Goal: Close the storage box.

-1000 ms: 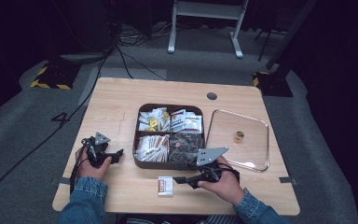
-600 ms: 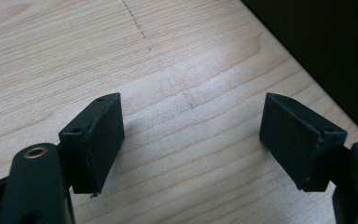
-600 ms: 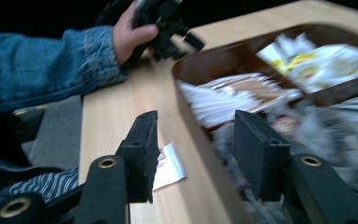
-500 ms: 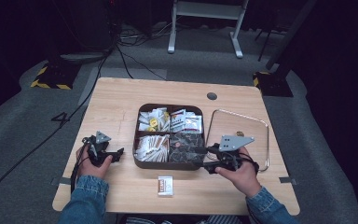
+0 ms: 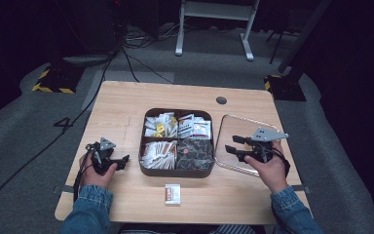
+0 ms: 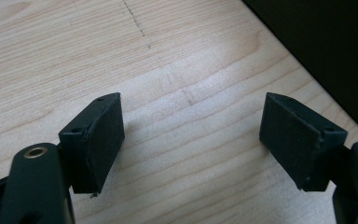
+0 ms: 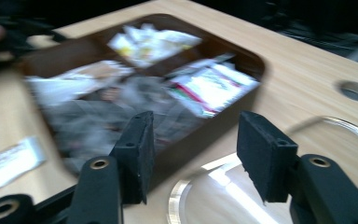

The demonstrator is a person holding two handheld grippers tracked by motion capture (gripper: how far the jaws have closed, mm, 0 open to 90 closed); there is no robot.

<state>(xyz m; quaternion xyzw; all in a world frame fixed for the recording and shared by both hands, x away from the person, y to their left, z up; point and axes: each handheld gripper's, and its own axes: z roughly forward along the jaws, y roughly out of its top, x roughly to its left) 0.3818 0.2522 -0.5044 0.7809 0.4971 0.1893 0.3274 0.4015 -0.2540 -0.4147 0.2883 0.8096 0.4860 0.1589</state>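
Note:
A brown tray [image 5: 175,173] with four compartments of sachets and packets sits mid-table. A clear lid [image 5: 233,124] with a metal rim lies flat to its right. My right gripper [image 5: 232,145] hovers open over the lid, jaws pointing left toward the tray. In the right gripper view, that gripper [image 7: 193,149] has nothing between its jaws, with the lid's rim [image 7: 182,191] below and the blurred tray [image 7: 242,49] beyond. My left gripper [image 5: 123,161] rests left of the tray, open. The left gripper view has the left gripper [image 6: 191,140] over bare wood.
A small white and red packet [image 5: 173,193] lies near the table's front edge, also at the left of the right gripper view as the packet [image 7: 9,161]. A round hole [image 5: 221,100] sits at the back of the table [image 5: 121,107]. Cables and stands are on the floor behind.
My right gripper has moved from the front of the table near the small packet to the right and back, over the clear lid. The left gripper has stayed put.

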